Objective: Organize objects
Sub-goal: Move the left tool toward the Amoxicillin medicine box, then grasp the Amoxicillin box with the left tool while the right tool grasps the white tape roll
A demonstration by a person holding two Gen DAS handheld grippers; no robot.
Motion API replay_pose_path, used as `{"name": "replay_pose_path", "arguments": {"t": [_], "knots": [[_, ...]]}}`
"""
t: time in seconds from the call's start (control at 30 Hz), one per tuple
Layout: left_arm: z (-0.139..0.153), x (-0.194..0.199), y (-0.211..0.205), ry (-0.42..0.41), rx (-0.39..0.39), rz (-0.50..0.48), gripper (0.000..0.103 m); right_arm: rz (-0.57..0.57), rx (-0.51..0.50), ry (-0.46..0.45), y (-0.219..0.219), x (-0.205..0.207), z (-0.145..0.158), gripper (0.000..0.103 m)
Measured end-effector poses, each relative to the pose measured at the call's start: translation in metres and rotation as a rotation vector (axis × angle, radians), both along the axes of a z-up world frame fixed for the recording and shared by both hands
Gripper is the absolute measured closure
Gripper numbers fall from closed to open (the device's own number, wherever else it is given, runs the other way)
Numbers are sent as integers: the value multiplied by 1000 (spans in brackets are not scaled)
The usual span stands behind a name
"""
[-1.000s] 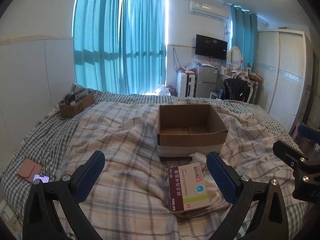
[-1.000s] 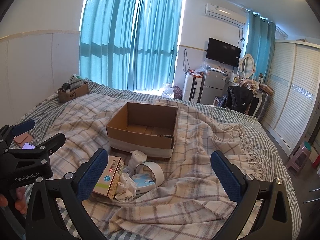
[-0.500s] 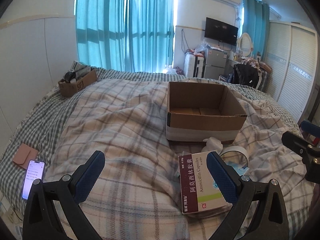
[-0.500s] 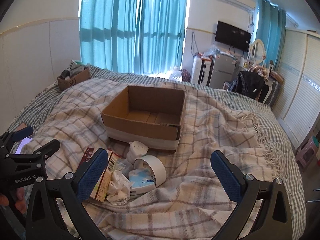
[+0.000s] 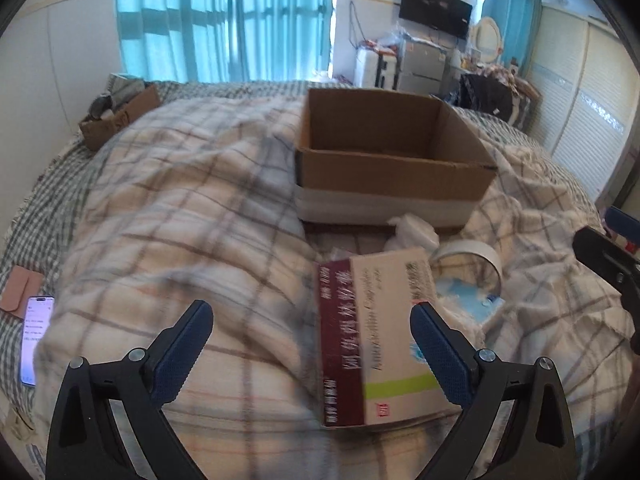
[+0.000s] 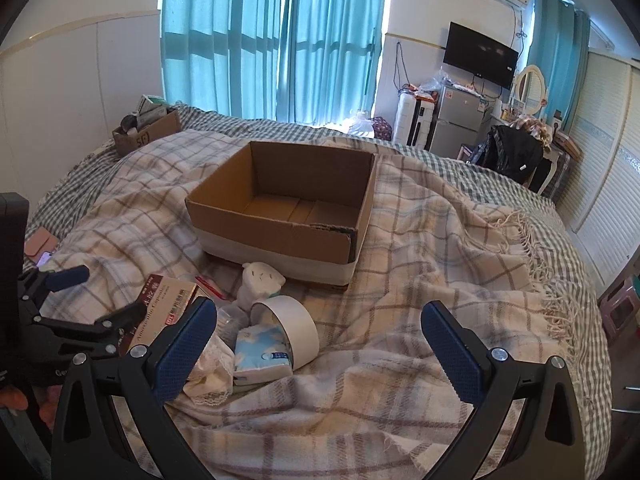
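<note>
Your left tongs (image 5: 308, 346) have moved closer to the medicine box (image 5: 380, 340), which now lies between their wide-open, empty fingers on the bed's plaid blanket (image 5: 180, 208). Your right tongs (image 6: 320, 348), equally spread and empty, hover near the tape roll (image 6: 296, 326) and tissue pack (image 6: 260, 354), with the cardboard box (image 6: 280, 208) behind them at mid-bed.

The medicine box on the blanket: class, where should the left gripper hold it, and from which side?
Grip the medicine box across its two long edges, coming down from above: it lies flat, label up, and the open left gripper looks wide enough.
</note>
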State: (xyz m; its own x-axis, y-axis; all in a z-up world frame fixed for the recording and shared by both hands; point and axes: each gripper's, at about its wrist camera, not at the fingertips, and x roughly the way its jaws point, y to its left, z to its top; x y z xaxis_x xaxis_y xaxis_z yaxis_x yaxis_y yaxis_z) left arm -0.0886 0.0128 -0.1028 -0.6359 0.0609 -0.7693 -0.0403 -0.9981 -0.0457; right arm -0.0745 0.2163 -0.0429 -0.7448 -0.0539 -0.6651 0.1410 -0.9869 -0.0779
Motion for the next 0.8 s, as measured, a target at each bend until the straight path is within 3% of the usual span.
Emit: {"name": "replay_pose_path", "arguments": {"t": [0.27,0.4,0.57,0.8], "knots": [[-24,-14,37,-87,-41,-80,6,-14,-61,-48,20,-9,-20,0],[-38,-19,42,-139,-37,-115,23,-14,-81,-62,23,-10,-25,0],[-28,-12,39,-102,-37,-118,24,-14,-69,-67,20,-11,-27,0],[12,-5,17,13,-51,-83,25,-6,-34,-83,8,-21,-24,0]]}}
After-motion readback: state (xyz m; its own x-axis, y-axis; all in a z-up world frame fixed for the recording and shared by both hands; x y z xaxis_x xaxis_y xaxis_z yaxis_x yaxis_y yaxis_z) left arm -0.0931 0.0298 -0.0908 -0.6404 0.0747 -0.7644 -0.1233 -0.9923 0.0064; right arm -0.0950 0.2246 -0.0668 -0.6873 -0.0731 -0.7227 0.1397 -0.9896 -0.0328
